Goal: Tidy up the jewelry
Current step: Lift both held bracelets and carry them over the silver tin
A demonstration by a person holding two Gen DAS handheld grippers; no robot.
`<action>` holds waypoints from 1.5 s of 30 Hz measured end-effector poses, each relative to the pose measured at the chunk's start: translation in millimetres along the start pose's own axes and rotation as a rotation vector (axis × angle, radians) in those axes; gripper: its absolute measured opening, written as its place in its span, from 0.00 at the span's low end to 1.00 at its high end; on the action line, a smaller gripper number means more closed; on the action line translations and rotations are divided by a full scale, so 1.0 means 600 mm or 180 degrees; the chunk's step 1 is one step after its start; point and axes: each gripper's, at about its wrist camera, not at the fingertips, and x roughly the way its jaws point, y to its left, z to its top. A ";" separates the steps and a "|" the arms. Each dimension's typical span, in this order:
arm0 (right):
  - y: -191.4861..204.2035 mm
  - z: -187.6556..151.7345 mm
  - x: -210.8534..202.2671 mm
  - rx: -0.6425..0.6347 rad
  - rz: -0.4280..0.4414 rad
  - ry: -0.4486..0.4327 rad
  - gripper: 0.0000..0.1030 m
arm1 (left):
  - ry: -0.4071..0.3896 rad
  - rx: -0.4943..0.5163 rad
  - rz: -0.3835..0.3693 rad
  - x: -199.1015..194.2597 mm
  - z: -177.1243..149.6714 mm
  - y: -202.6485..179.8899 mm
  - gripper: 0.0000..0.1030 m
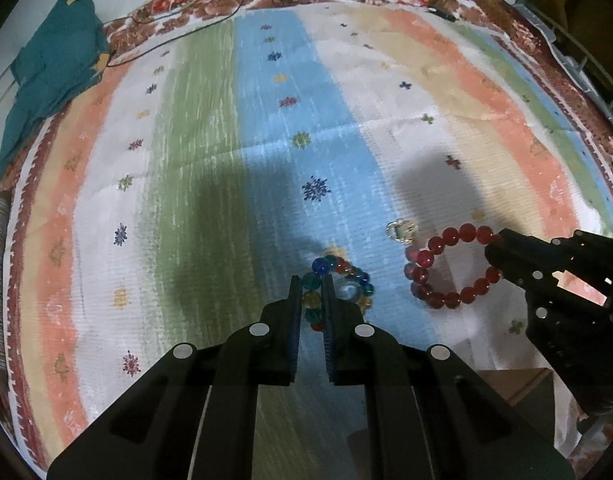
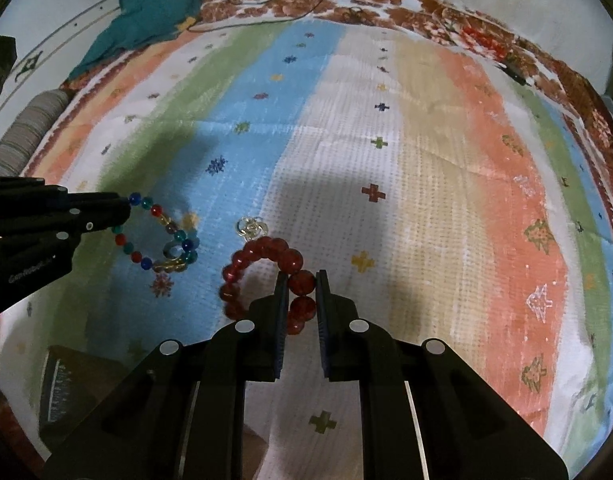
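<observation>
A bracelet of mixed blue, green, red and yellow beads (image 1: pixel 348 276) hangs over the striped cloth, and my left gripper (image 1: pixel 311 285) is shut on its near beads. In the right wrist view the multicoloured bracelet (image 2: pixel 162 236) dangles from the left gripper (image 2: pixel 122 212) at the left edge. A bracelet of dark red beads (image 2: pixel 262 256) is pinched between the fingers of my right gripper (image 2: pixel 301 280), which is shut on it. In the left wrist view that red bracelet (image 1: pixel 446 268) hangs from the right gripper (image 1: pixel 494 250). A small clear ring (image 2: pixel 250 227) lies on the cloth just beyond the red beads.
A striped cloth (image 1: pixel 266 128) with a brown floral border covers the surface. A teal fabric bundle (image 1: pixel 50 72) lies at the far left corner beside a thin black cable (image 1: pixel 178 32). A dark box (image 2: pixel 70 384) sits near the front left, and a wire rack (image 1: pixel 586 64) stands at the right.
</observation>
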 end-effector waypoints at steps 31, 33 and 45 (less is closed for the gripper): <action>-0.001 -0.019 -0.132 0.0217 0.0012 -0.0636 0.14 | -0.0559 0.0003 -0.0060 -0.129 -0.029 -0.047 0.09; 0.002 -0.023 -0.135 0.0187 0.0029 -0.0640 0.14 | -0.0591 -0.0003 -0.0076 -0.138 -0.033 -0.048 0.09; 0.020 -0.043 -0.178 0.0145 0.0058 -0.0864 0.14 | -0.0795 0.0045 -0.0216 -0.192 -0.063 -0.065 0.09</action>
